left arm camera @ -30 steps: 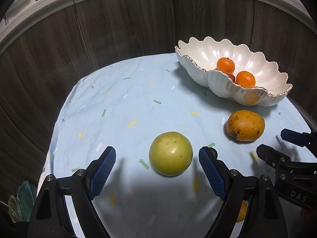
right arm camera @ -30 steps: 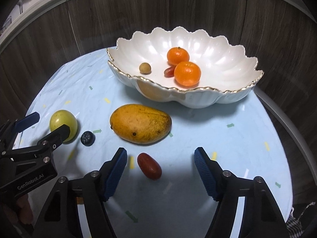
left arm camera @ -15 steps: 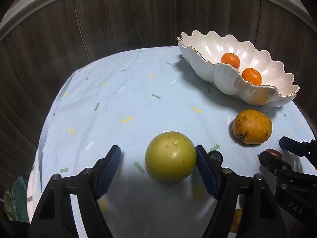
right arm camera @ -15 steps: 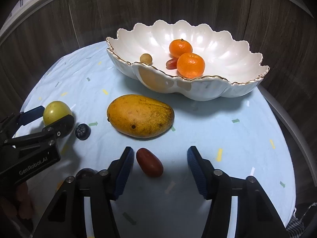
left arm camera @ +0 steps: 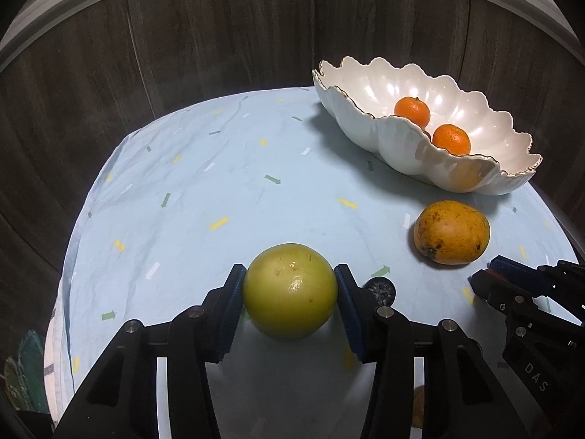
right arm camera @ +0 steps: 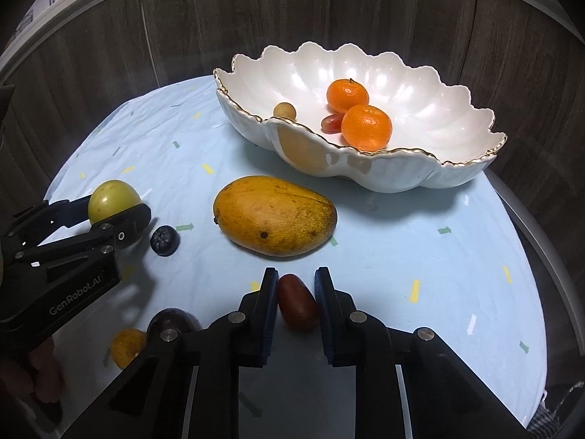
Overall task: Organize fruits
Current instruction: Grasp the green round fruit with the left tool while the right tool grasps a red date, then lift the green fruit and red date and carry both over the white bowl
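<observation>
since a second earlier both pairs of jaws had been closing: the left gripper (left arm camera: 289, 285) now clamped the green fruit (left arm camera: 290, 295) on the cloth (left arm camera: 204, 190), the right gripper (right arm camera: 295, 285) pinched the red fruit (right arm camera: 297, 307), whose long axis ran away from the camera toward the mango (right arm camera: 275, 216) before the bowl (right arm camera: 402, 172)

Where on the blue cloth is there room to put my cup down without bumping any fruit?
The widest bare patch of the tablecloth lies left of the white bowl, beyond the green fruit. Another lies right of the mango, in front of the bowl. It is crowded near the blueberry and red fruit, where both grippers work.
</observation>
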Demonstrator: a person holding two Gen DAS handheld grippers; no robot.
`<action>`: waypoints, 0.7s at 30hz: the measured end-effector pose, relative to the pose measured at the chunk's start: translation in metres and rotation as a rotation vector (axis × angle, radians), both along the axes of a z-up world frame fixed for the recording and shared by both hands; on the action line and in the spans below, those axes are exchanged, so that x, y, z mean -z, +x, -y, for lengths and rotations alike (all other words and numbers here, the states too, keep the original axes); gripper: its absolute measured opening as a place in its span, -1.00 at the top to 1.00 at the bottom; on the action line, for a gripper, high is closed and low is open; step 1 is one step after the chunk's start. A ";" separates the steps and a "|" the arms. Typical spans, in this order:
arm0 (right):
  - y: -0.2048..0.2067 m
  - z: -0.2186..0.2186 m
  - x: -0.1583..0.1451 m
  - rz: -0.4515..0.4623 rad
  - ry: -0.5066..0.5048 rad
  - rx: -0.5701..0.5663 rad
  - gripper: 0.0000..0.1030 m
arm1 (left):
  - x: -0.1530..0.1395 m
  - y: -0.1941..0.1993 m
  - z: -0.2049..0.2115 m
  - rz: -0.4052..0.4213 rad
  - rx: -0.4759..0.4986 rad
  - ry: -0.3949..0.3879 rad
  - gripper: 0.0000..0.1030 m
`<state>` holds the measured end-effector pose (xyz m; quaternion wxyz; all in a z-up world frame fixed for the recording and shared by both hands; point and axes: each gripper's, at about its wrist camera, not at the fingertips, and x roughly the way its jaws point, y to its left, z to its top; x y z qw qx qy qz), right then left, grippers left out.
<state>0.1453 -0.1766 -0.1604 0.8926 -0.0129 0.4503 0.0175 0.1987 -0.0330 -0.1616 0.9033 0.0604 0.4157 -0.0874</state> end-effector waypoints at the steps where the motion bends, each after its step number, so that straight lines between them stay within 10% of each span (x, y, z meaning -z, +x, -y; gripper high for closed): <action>1: 0.000 0.000 0.000 -0.002 0.004 0.002 0.58 | 0.000 0.000 0.000 -0.001 -0.003 0.001 0.07; 21: -0.015 0.013 -0.029 0.056 0.030 0.019 0.58 | -0.034 -0.027 -0.001 0.047 -0.018 0.014 0.07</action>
